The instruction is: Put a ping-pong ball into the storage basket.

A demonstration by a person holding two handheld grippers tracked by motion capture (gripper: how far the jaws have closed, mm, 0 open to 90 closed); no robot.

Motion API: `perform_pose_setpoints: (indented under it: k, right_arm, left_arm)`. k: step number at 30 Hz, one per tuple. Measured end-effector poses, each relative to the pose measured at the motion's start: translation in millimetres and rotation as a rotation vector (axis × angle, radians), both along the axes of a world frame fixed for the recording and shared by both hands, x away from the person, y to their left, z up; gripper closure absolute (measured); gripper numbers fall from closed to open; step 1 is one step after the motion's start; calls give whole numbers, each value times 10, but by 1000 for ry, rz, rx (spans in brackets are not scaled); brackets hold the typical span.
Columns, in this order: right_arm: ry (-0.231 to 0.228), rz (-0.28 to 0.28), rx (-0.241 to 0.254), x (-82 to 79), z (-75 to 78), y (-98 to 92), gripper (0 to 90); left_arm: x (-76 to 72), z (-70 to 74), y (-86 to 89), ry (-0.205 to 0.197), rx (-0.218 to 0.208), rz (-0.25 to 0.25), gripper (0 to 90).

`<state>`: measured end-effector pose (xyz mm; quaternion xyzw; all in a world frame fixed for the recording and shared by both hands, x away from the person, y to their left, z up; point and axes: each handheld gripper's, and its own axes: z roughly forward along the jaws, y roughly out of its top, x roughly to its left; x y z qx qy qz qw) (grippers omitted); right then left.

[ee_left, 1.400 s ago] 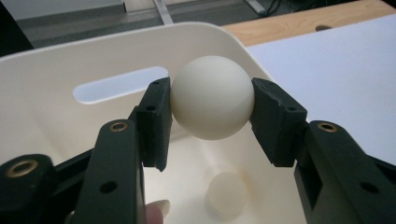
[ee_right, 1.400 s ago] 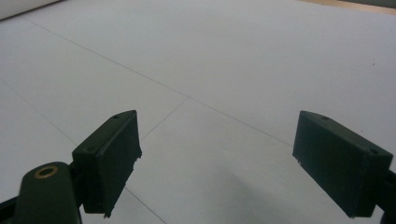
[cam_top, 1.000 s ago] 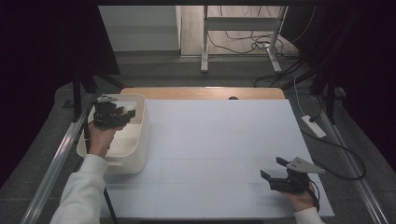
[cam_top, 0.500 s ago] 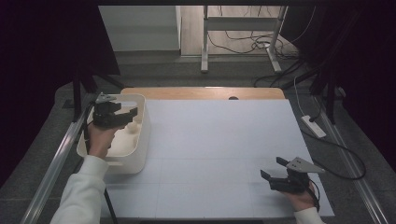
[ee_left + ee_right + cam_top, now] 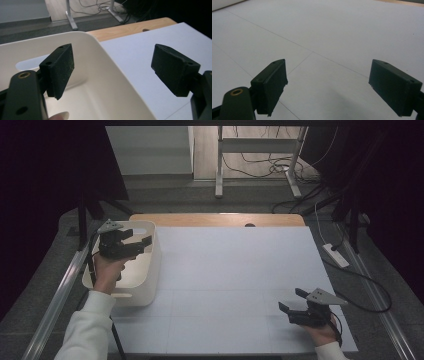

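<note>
Nearest the camera, at the table's near right corner, the right gripper (image 5: 295,306) is seen resting low on the white table sheet (image 5: 235,270), its jaws spread wide with nothing between them; in the right gripper view only bare sheet lies ahead of the pads (image 5: 273,82). No shift in its place is noted against the earlier frames. Farther off, on the left edge of the table, the white bin (image 5: 150,270) stands on the sheet, and the left gripper (image 5: 137,240) is held over its open top. Here the change is found: a second ago this gripper sat lower over the bin, whereas now it has been lifted a little and carried towards the bin's far right wall, and its jaws have just been opening. In the left gripper view the jaws stand well apart, nothing is held between them, and the bin's rim (image 5: 100,47) and pale inner floor are seen beyond them. Nothing can be made out inside the bin. It is judged that a release into the bin has just been completed and that the left hand is being withdrawn.
</note>
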<state>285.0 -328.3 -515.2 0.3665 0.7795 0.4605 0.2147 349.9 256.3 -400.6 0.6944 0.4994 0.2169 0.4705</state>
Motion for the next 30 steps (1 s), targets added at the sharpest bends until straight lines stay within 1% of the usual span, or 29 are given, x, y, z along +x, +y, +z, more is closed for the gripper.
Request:
perform_pose_setpoints:
  k: [2, 6, 8, 16, 20, 24, 30]
  right_arm:
    - [-1, 1, 2, 0, 0, -1, 151]
    - [0, 4, 2, 4, -1, -3, 151]
    - [-1, 6, 1, 6, -2, -3, 151]
    - [-3, 11, 0, 3, -1, 7, 153]
    - [3, 10, 1, 11, -6, 5, 153]
    - [1, 10, 0, 13, -6, 4, 153]
    - [-1, 9, -5, 9, -6, 2, 153]
  left_arm:
    - [-35, 24, -31, -17, -2, -10, 190]
    - [-102, 76, -114, -45, -6, -45, 189]
    - [-133, 94, -151, -55, -18, -63, 188]
    - [-251, 111, -277, -82, -42, -117, 188]
    - [-285, 101, -313, -86, -51, -138, 187]
    - [-300, 83, -346, -88, -66, -146, 188]
    - [-330, 64, -401, -87, -64, -165, 189]
